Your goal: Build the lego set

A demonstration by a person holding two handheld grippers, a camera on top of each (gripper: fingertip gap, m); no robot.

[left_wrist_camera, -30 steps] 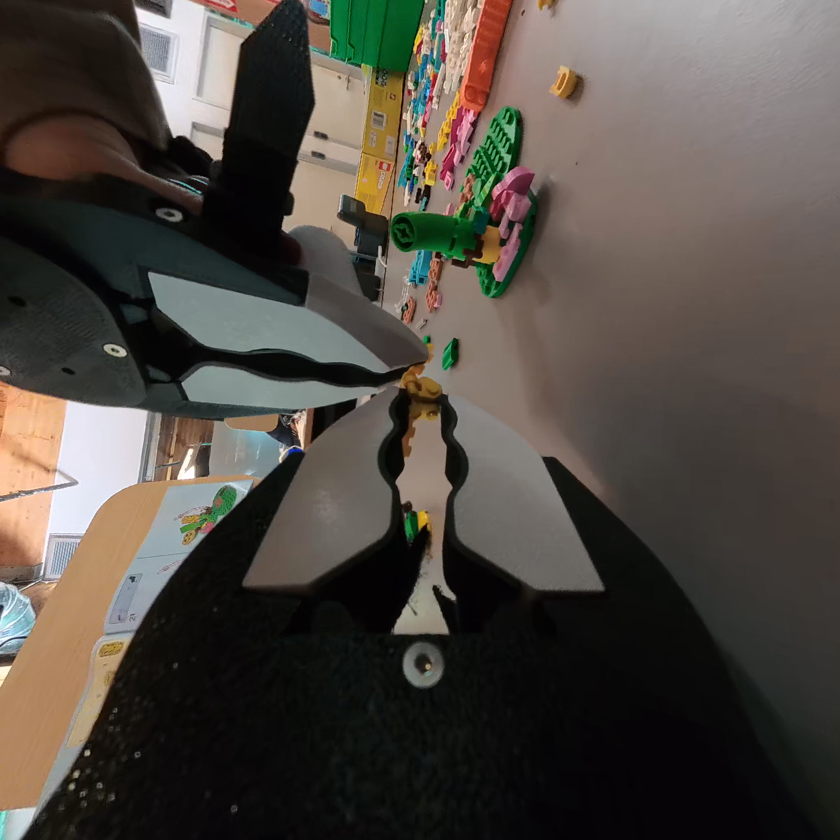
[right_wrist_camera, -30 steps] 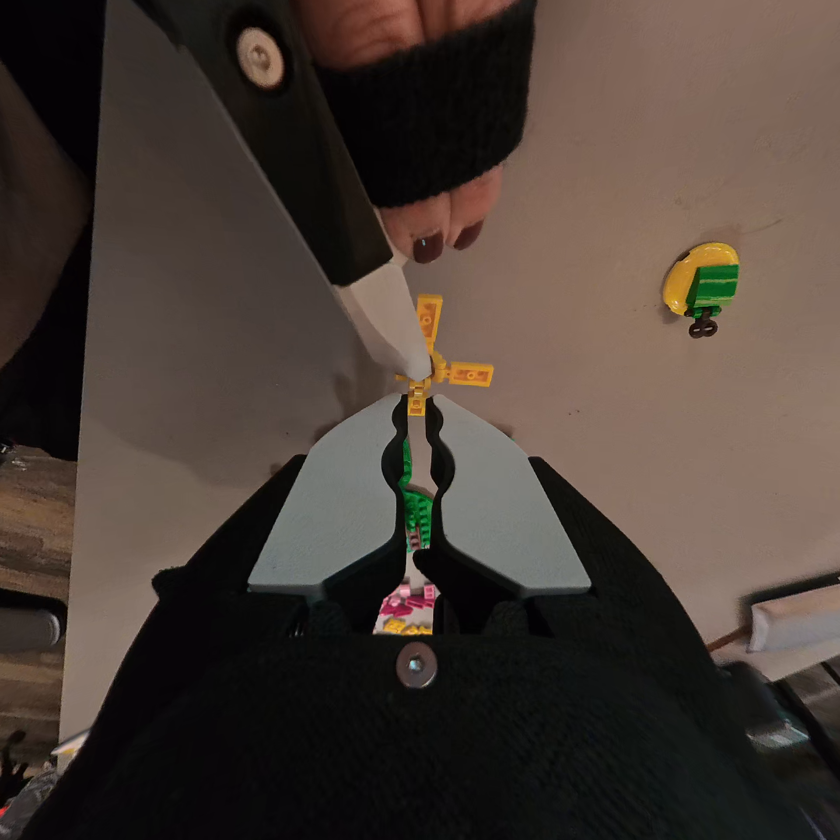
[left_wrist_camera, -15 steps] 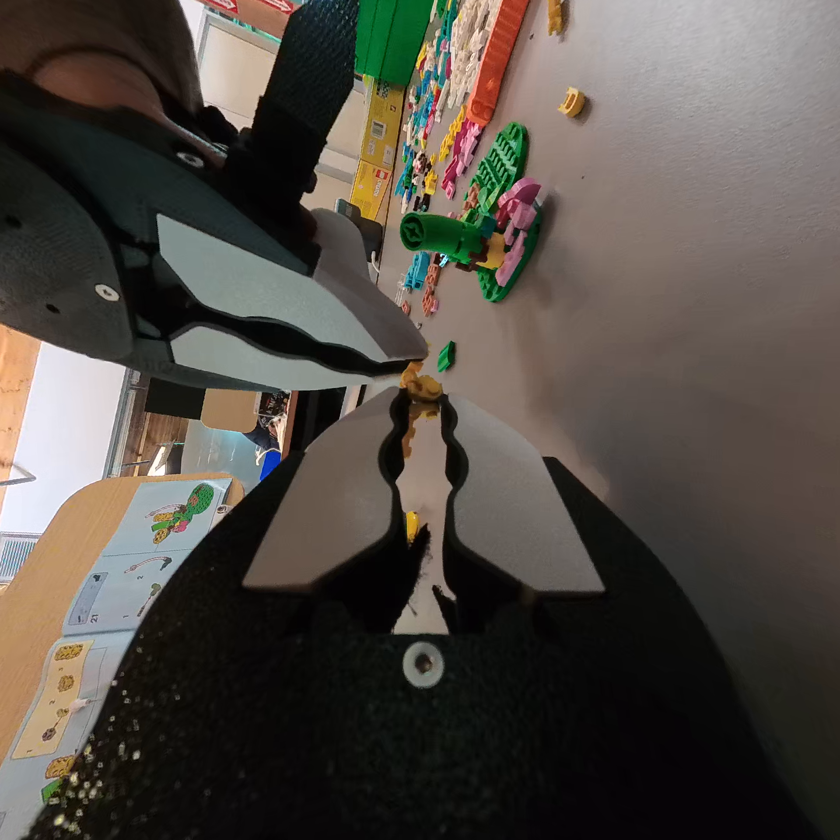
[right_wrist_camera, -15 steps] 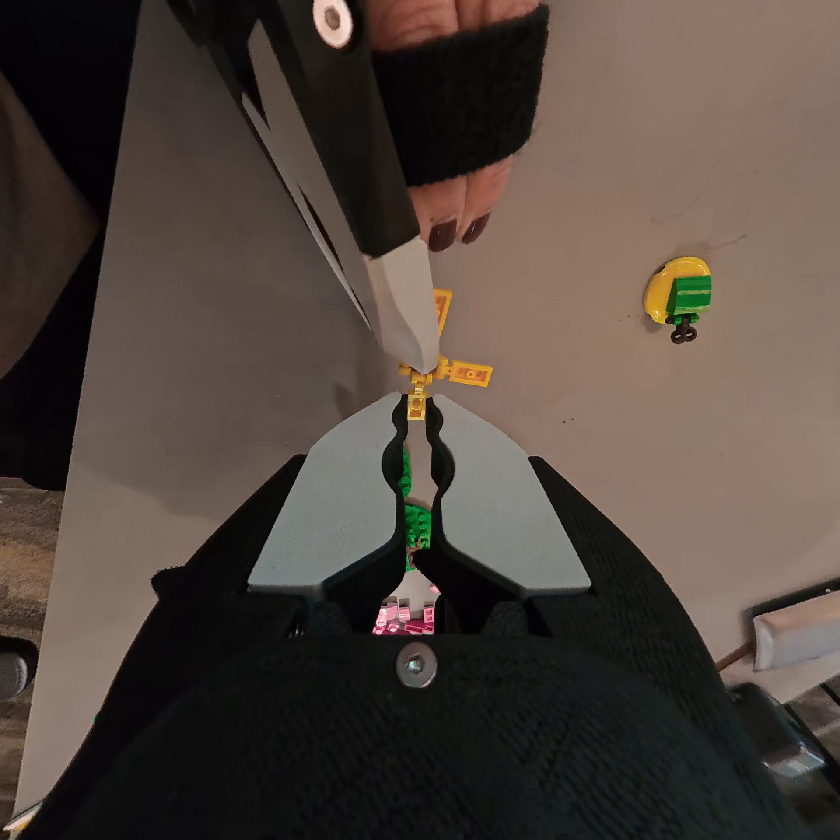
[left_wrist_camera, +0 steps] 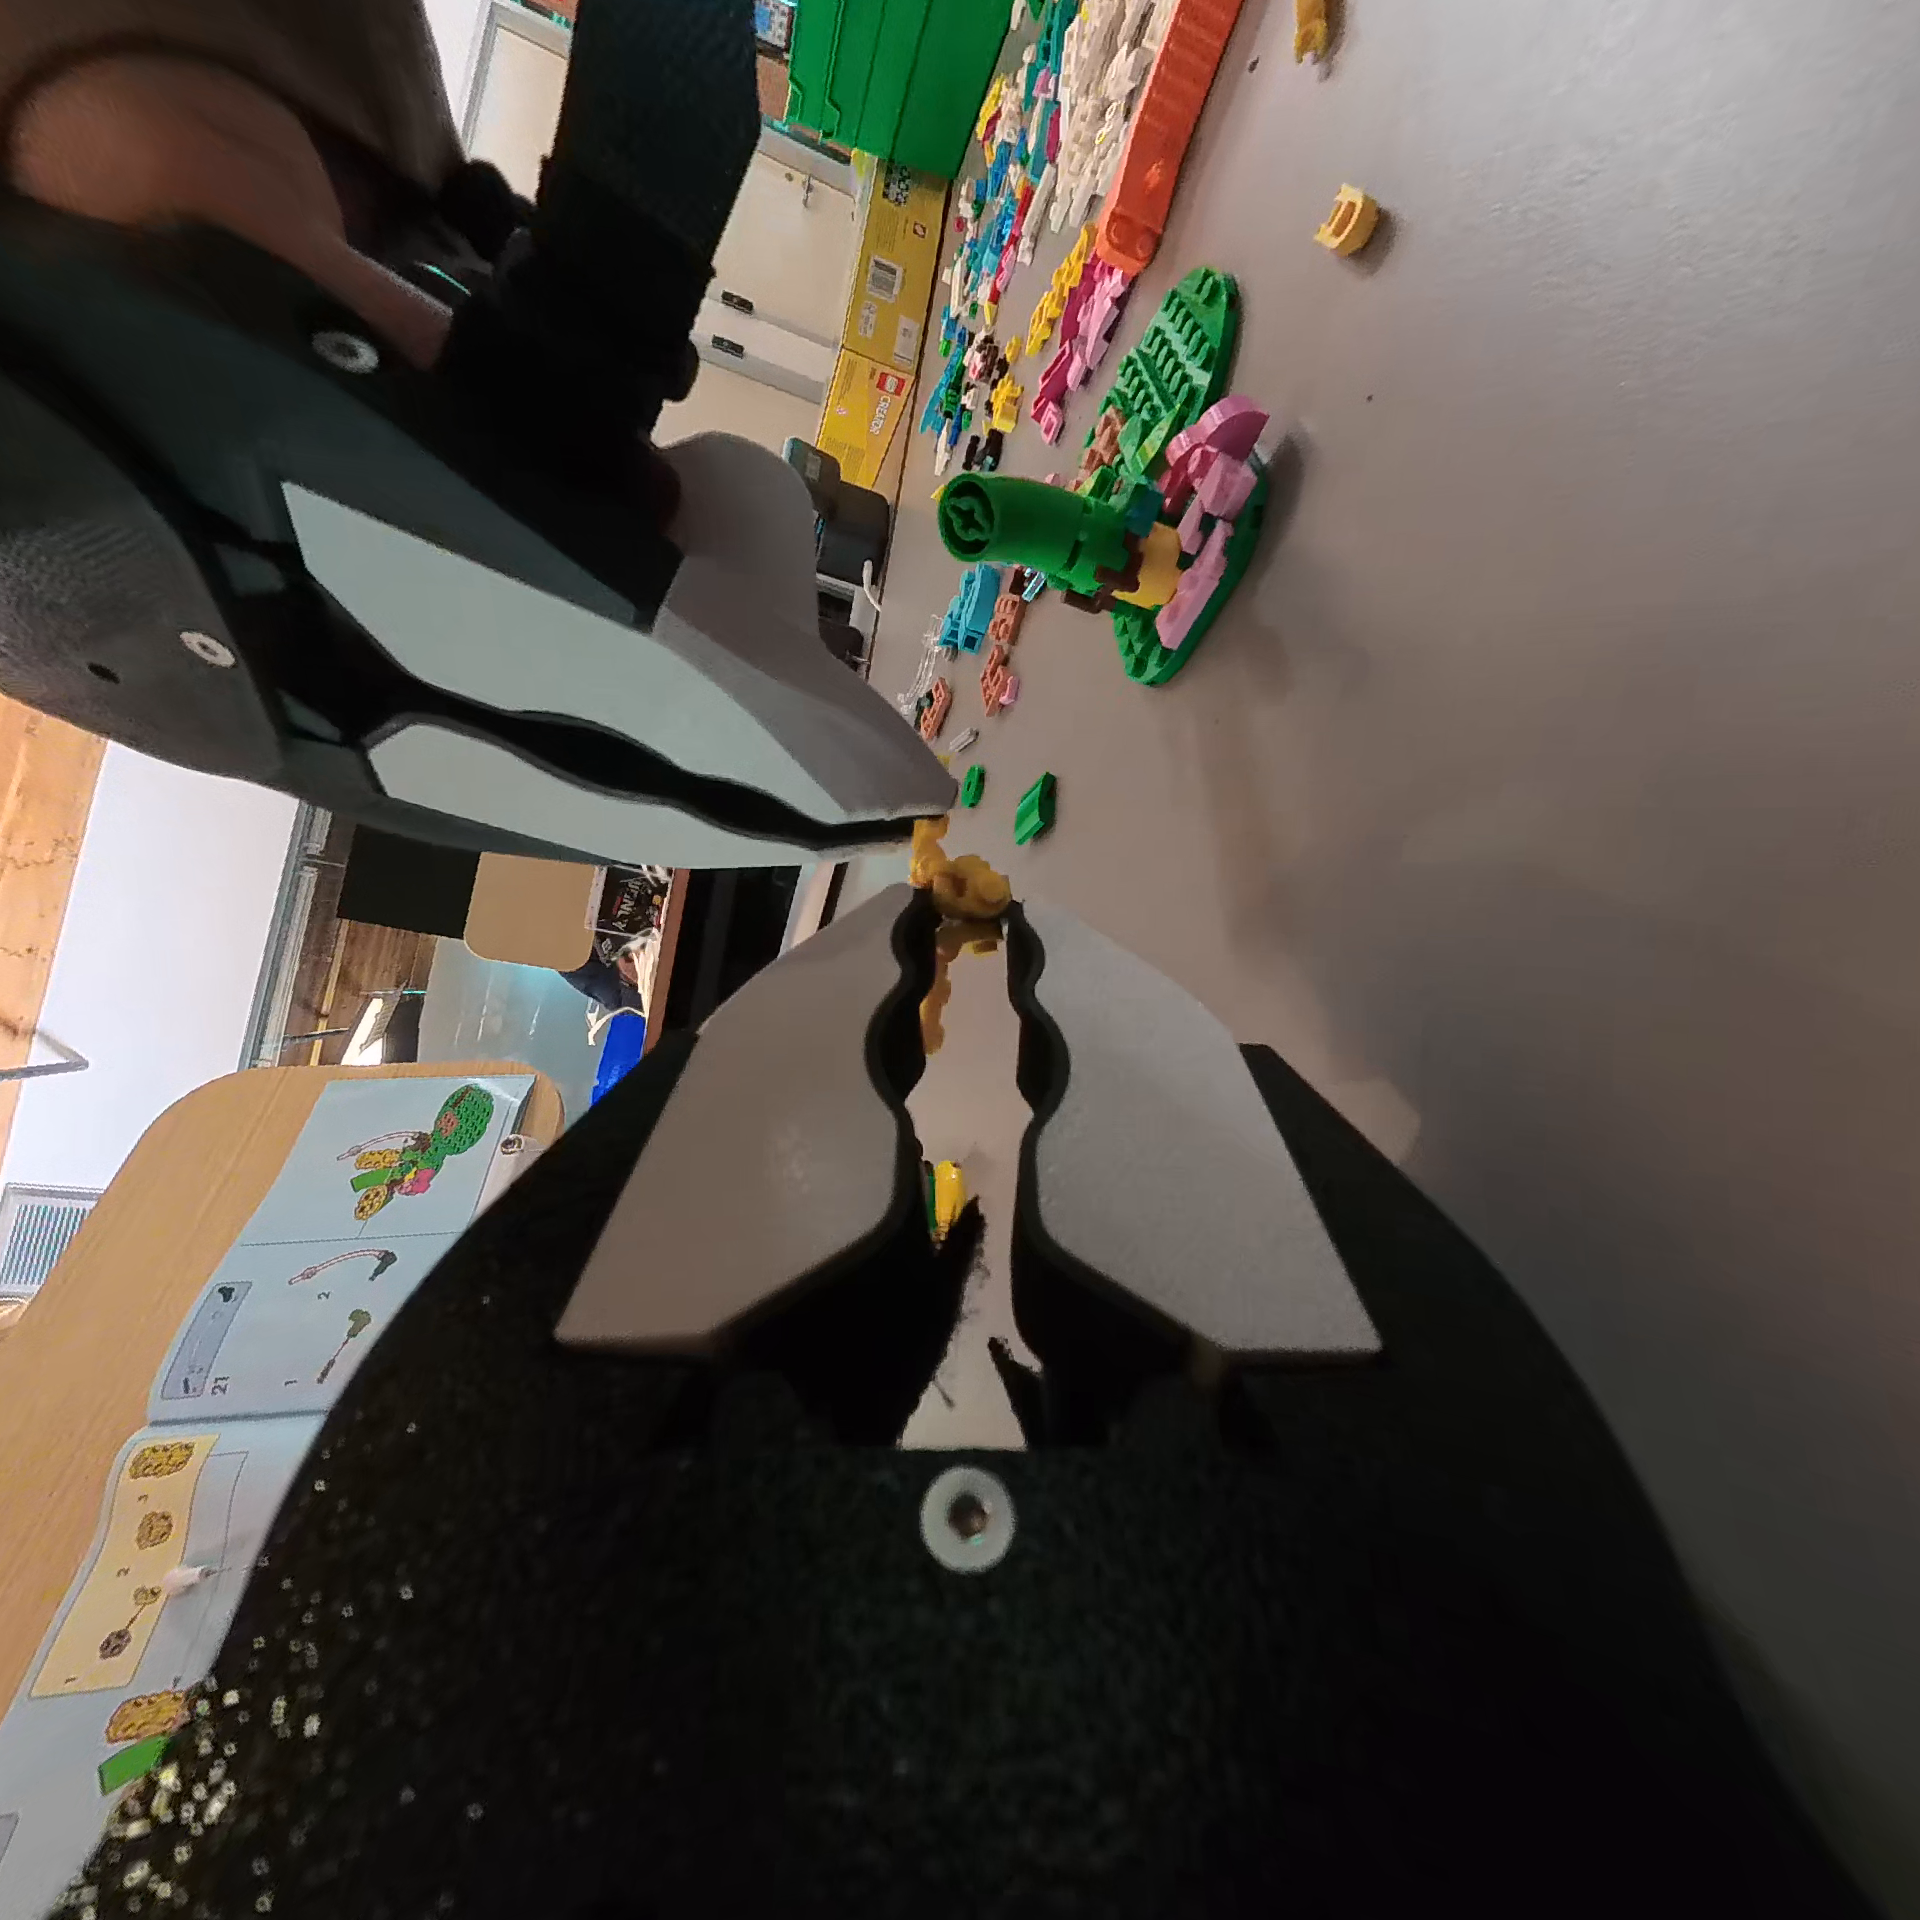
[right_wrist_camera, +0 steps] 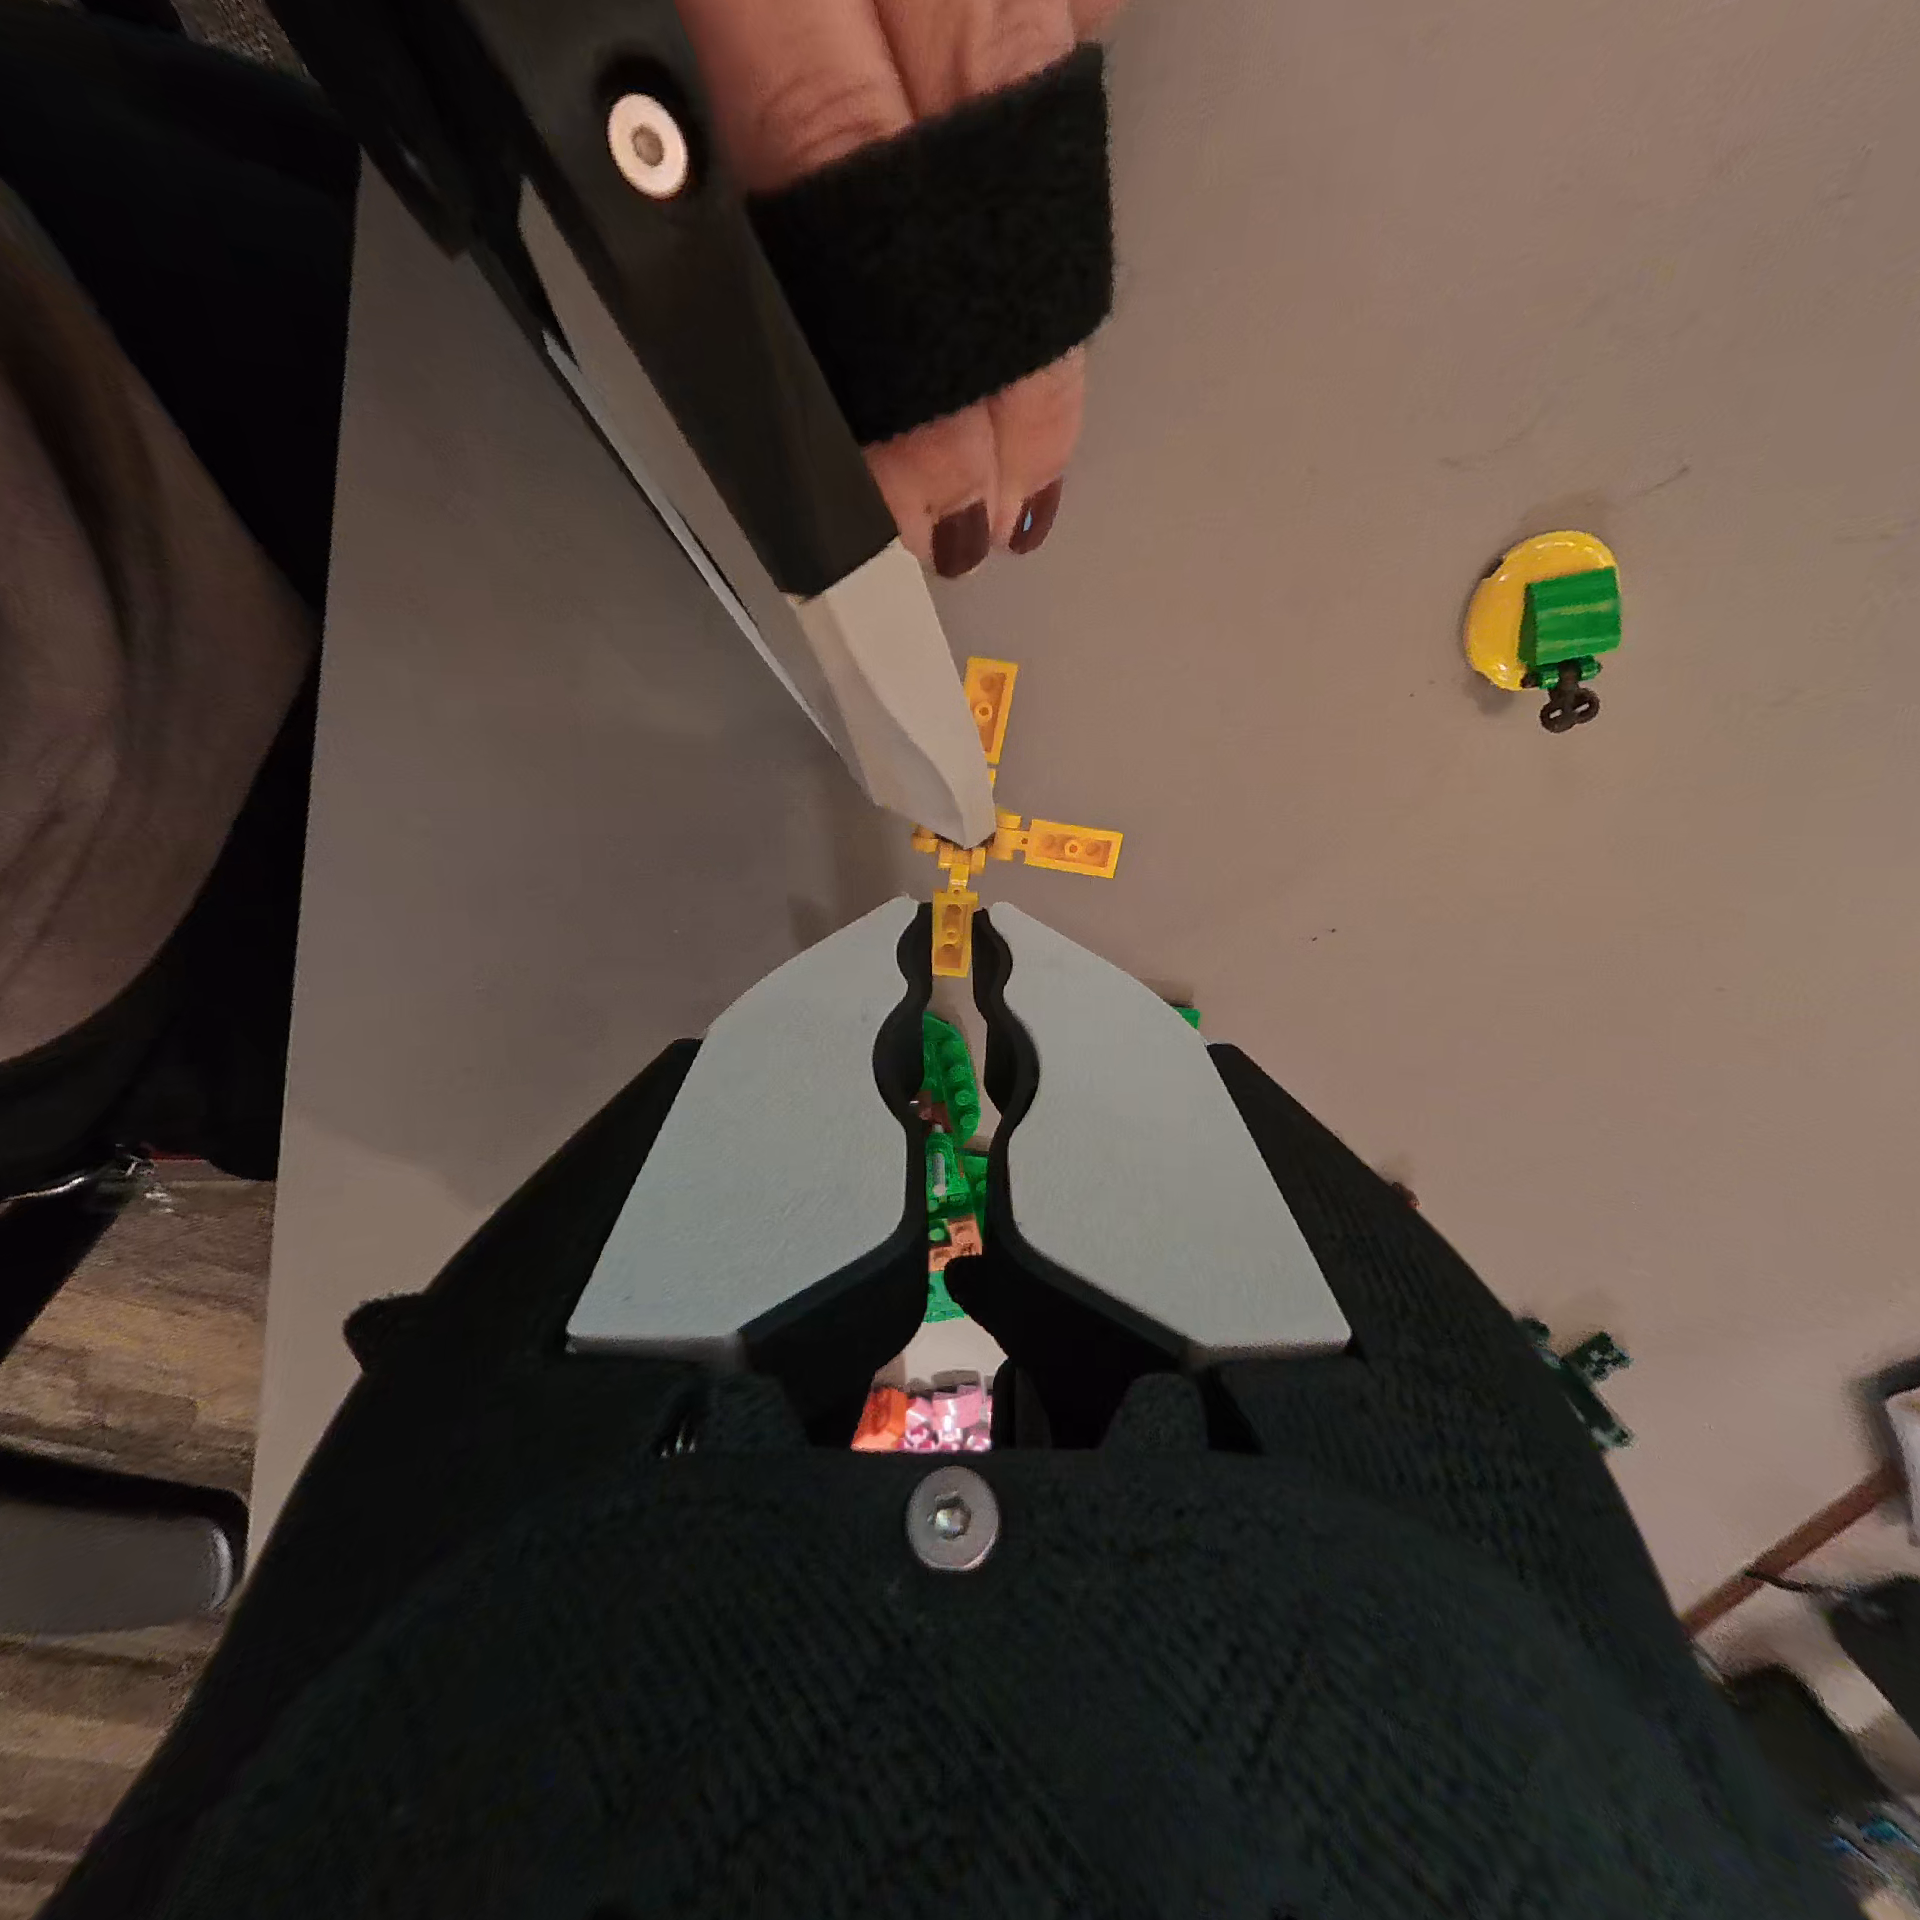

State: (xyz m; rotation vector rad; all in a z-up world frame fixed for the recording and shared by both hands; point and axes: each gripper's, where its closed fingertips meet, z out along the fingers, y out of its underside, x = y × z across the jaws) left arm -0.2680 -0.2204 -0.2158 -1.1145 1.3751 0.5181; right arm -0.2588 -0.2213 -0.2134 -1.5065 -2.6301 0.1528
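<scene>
A small yellow cross-shaped Lego assembly (right_wrist_camera: pixel 1070 847) with hinged plate arms is held just above the grey table (right_wrist_camera: pixel 1455 312). My right gripper (right_wrist_camera: pixel 954 920) is shut on its near arm. My left gripper (right_wrist_camera: pixel 961 831) comes in from above, shut on the hub. In the left wrist view the left gripper (left_wrist_camera: pixel 961 909) pinches the yellow assembly (left_wrist_camera: pixel 966 883), and the right gripper (left_wrist_camera: pixel 920 826) meets it from the left. A round green baseplate (left_wrist_camera: pixel 1184 343) with a green stem and pink petals stands farther off.
A yellow and green sub-assembly (right_wrist_camera: pixel 1548 623) lies on the table to the right. Loose bricks (left_wrist_camera: pixel 997 343), an orange tray (left_wrist_camera: pixel 1153 135), a yellow curved piece (left_wrist_camera: pixel 1345 218) and small green pieces (left_wrist_camera: pixel 1034 808) lie beyond. An instruction booklet (left_wrist_camera: pixel 312 1247) lies on a wooden table. Less than 4 cm separates the two grippers' tips.
Both grippers keep hold of the yellow assembly. The left gripper has swung to a steeper slant over the hub, and its hand has come further into the right wrist view.
</scene>
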